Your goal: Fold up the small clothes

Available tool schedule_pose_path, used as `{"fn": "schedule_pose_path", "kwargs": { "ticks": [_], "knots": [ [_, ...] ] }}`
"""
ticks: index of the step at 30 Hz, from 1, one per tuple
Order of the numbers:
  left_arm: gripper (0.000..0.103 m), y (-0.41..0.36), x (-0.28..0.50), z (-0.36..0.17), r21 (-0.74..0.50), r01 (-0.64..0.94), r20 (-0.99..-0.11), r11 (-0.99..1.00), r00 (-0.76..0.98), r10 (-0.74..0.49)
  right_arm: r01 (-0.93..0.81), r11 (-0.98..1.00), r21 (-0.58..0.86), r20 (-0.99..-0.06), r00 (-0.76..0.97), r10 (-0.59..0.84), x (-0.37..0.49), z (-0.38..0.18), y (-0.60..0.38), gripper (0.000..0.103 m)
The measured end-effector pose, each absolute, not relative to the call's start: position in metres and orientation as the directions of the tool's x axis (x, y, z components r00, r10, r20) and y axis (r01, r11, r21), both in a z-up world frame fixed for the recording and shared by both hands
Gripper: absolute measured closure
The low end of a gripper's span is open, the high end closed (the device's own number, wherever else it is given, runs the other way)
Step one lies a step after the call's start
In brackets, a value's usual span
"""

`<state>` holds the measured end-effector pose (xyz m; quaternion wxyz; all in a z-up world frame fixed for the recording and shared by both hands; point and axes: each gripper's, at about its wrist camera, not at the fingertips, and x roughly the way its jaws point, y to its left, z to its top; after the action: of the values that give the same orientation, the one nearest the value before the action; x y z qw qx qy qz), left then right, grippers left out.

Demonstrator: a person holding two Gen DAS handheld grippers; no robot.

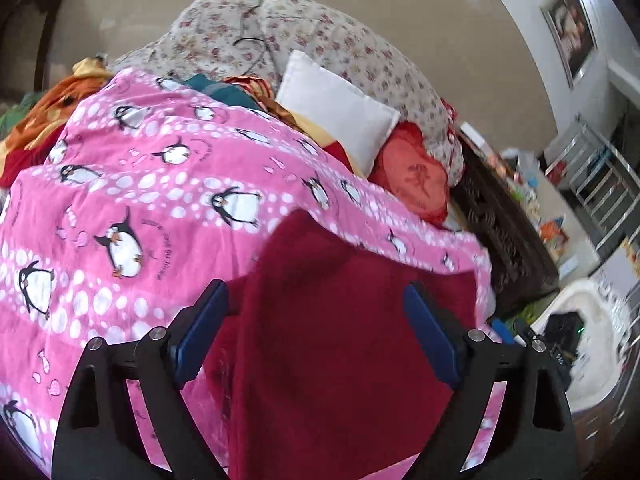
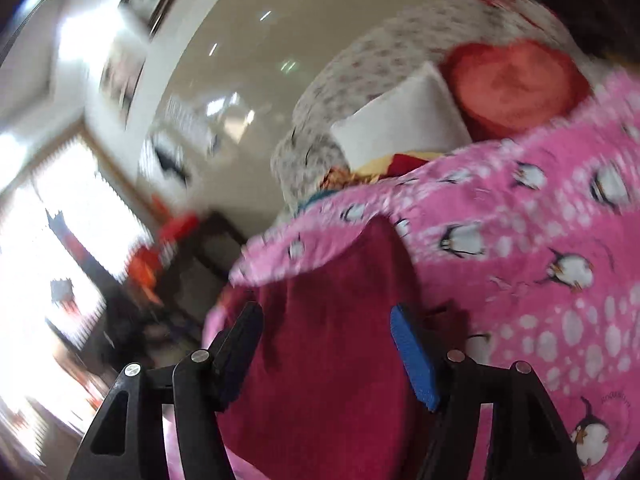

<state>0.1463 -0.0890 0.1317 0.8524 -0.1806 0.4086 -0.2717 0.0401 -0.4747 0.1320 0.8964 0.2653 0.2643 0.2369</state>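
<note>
Both our left gripper (image 1: 316, 332) and right gripper (image 2: 326, 354) stand apart, clamping nothing; we should smooth the dark red fleece cloth (image 1: 340, 340) flat on the pink penguin-print blanket (image 1: 140, 200) before the next fold.

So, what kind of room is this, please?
Most likely a home bedroom: a pink penguin-print blanket covers a bed, a white square pillow and floral bedding lie behind it, and framed pictures hang on the wall.

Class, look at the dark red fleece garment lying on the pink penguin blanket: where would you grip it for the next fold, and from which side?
Probably the dark red fleece garment at its far edge, approached from the near side across the cloth: it lies flat on the pink penguin blanket, and that edge looks free.
</note>
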Motion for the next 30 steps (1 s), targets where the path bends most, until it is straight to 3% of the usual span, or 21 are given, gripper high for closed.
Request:
{"fn": "schedule_pose_path", "kwargs": {
  "ticks": [5, 7, 11, 15, 19, 25, 30],
  "knots": [
    [0.014, -0.127, 0.157, 0.105, -0.422, 0.283, -0.691, 0.861, 0.514, -0.508, -0.259, 0.845, 0.469, -0.462, 0.743, 0.484, 0.065, 0.118, -0.428, 0.04],
    [0.014, -0.131, 0.165, 0.092, -0.379, 0.255, -0.714, 0.89, 0.532, -0.456, -0.176, 0.891, 0.419, -0.517, 0.76, 0.393, 0.085, 0.102, -0.425, 0.04],
    [0.014, -0.131, 0.188, 0.061, -0.364, 0.2, -0.768, 0.91, 0.489, -0.415, -0.091, 0.911, 0.402, -0.598, 0.727, 0.337, 0.12, 0.076, -0.43, 0.043],
    [0.014, -0.13, 0.181, 0.065, -0.353, 0.209, -0.765, 0.912, 0.497, -0.41, -0.109, 0.928, 0.355, -0.613, 0.723, 0.319, 0.117, 0.086, -0.427, 0.043],
    [0.014, -0.116, 0.153, 0.082, -0.395, 0.224, -0.728, 0.891, 0.515, -0.453, -0.148, 0.906, 0.398, -0.567, 0.736, 0.369, 0.069, 0.104, -0.432, 0.043],
    [0.014, -0.11, 0.101, 0.087, -0.369, 0.283, -0.707, 0.885, 0.533, -0.465, -0.171, 0.916, 0.362, -0.594, 0.715, 0.368, 0.01, 0.095, -0.429, 0.043],
    [0.014, -0.119, 0.09, 0.062, -0.279, 0.233, -0.747, 0.932, 0.557, -0.363, -0.151, 0.921, 0.358, -0.619, 0.7, 0.355, 0.012, 0.077, -0.426, 0.043]
  ]
}}
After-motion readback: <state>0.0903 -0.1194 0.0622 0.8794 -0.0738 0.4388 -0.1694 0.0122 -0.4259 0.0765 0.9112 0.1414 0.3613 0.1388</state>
